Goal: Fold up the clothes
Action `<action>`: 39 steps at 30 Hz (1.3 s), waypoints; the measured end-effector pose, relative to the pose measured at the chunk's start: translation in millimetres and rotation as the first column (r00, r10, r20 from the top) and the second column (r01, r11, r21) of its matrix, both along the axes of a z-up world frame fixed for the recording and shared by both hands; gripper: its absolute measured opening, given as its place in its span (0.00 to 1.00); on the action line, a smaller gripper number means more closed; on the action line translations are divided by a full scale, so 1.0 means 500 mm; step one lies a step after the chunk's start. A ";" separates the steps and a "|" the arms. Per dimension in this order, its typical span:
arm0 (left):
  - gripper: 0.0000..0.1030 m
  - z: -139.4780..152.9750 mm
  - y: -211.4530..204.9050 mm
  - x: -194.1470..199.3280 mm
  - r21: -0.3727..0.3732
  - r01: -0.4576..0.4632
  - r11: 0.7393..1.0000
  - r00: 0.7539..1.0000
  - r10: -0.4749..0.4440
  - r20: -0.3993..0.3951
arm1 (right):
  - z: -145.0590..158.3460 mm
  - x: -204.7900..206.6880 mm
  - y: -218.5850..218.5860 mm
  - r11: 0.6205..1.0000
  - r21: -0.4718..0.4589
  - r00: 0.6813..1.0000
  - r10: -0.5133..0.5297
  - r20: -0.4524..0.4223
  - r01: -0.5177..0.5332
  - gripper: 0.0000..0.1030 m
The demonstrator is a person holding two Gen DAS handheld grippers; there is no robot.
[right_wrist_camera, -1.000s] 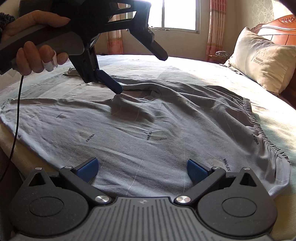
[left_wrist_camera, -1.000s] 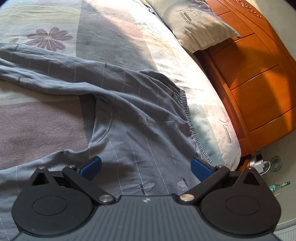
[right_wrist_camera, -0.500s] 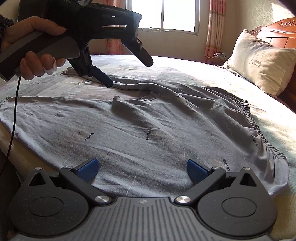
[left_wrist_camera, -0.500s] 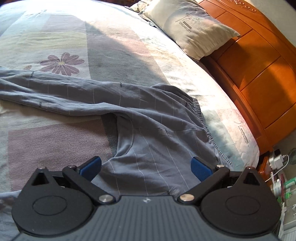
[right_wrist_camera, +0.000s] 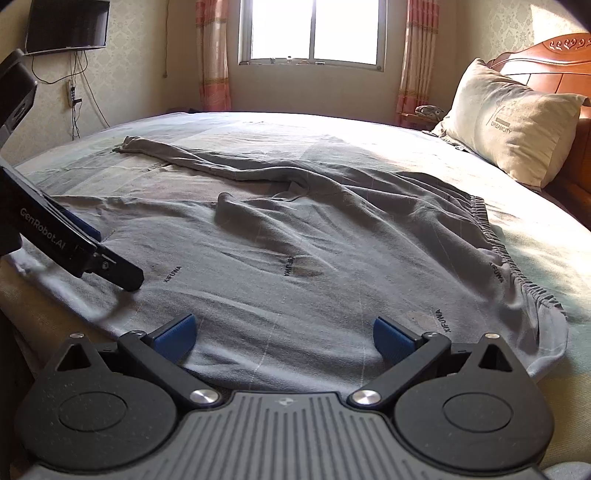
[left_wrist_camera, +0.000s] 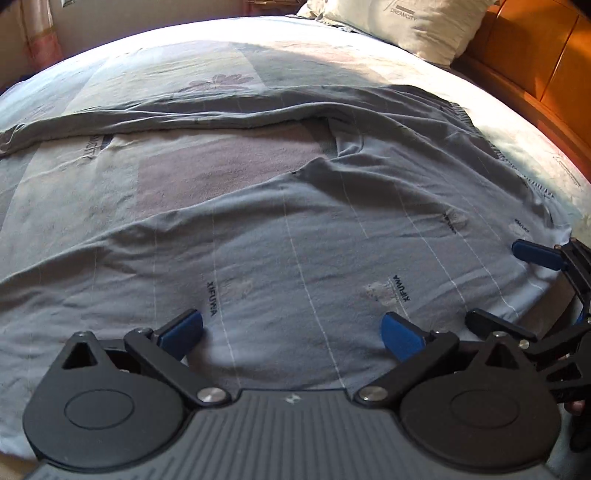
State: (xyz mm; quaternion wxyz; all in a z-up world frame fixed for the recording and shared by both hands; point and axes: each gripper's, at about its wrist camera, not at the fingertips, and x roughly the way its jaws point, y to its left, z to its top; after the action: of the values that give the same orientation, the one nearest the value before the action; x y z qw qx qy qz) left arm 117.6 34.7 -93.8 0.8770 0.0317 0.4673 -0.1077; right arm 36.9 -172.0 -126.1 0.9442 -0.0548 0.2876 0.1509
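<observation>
Grey pinstriped trousers (left_wrist_camera: 295, 240) (right_wrist_camera: 295, 240) lie spread on the bed, with the elastic waistband (right_wrist_camera: 495, 236) toward the headboard. The far leg (right_wrist_camera: 184, 155) stretches away to the left. My left gripper (left_wrist_camera: 291, 325) is open, low over the near leg at the bed's front edge, with nothing between its blue pads. My right gripper (right_wrist_camera: 284, 332) is also open, over the near cloth close to the waistband corner. Each gripper shows in the other's view: the left gripper (right_wrist_camera: 110, 254) at the left, the right gripper (left_wrist_camera: 517, 291) at the right edge.
A beige pillow (right_wrist_camera: 509, 122) (left_wrist_camera: 417, 26) leans on the orange wooden headboard (right_wrist_camera: 569, 48). The patterned bedsheet (left_wrist_camera: 221, 173) shows between the two legs. A window (right_wrist_camera: 314, 29) and a wall-mounted screen (right_wrist_camera: 66, 24) are behind the bed.
My left gripper has swung from above the crotch of the trousers down to the near bed edge, left of the right gripper. The right gripper has hardly moved. Both stay open.
</observation>
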 end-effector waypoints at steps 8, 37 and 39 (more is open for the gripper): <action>0.99 0.037 0.086 -0.011 0.111 -0.063 0.992 0.998 0.061 0.018 | 0.049 0.000 0.021 0.997 0.062 0.999 0.049 -0.015 -0.048 1.00; 0.99 0.011 0.314 -0.080 0.040 -0.255 0.966 0.966 0.257 -0.042 | 0.045 0.071 0.098 0.980 0.190 0.973 -0.020 -0.230 0.065 1.00; 0.99 0.020 0.311 -0.083 0.045 -0.263 0.964 0.962 0.265 -0.062 | 0.065 0.068 0.071 0.979 0.195 0.980 -0.023 -0.198 0.062 1.00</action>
State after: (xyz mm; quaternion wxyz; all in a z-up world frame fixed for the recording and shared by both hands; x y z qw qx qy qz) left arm 75.9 190.2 -83.9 0.8665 -0.0186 0.4984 0.0176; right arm 70.9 -136.6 -93.8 0.9153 0.0616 0.3630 0.1634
